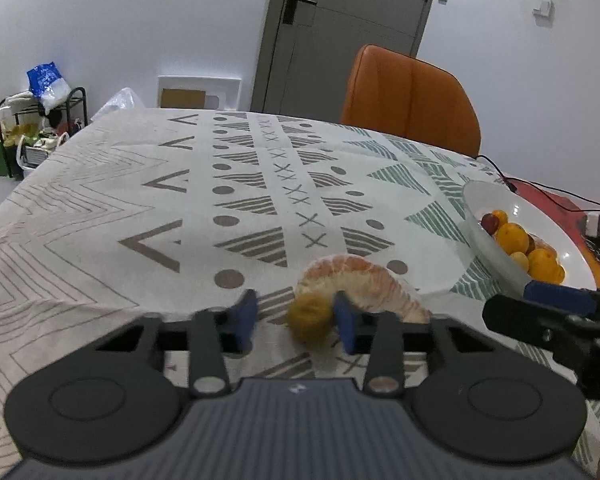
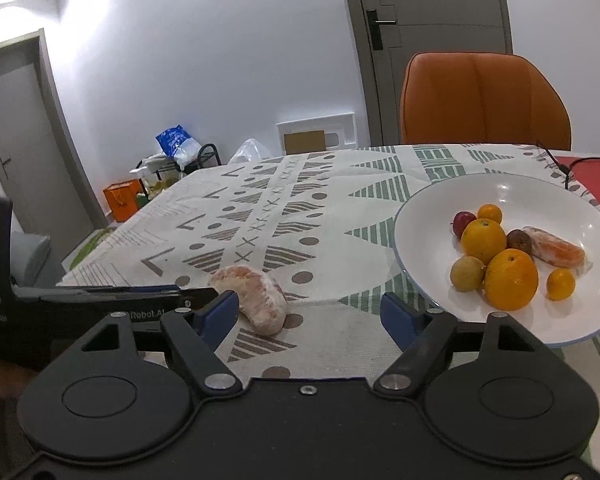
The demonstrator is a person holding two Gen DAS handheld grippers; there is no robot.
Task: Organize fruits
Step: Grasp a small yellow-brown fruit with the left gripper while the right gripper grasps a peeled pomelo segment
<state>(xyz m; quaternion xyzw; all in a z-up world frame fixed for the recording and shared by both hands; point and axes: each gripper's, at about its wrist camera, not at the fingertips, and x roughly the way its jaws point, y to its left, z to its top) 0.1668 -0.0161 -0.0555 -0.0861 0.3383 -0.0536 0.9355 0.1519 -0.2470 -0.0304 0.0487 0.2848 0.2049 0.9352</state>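
Left wrist view: left gripper spread around a small yellow fruit that touches its right pad, not yet pinched; peeled citrus segment just beyond at 1 o'clock; white bowl of fruit at 3 o'clock

Right wrist view: right gripper spread wide, empty, the segment at its 10 o'clock, the bowl at 2 o'clock. Judged step: picking up the yellow fruit; next calls for closing, then carrying it to the bowl

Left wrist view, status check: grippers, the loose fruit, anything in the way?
Left gripper open around small yellow fruit. Right gripper open, holding nothing. Peeled citrus piece on tablecloth, outside bowl. Nothing between fruit and bowl.
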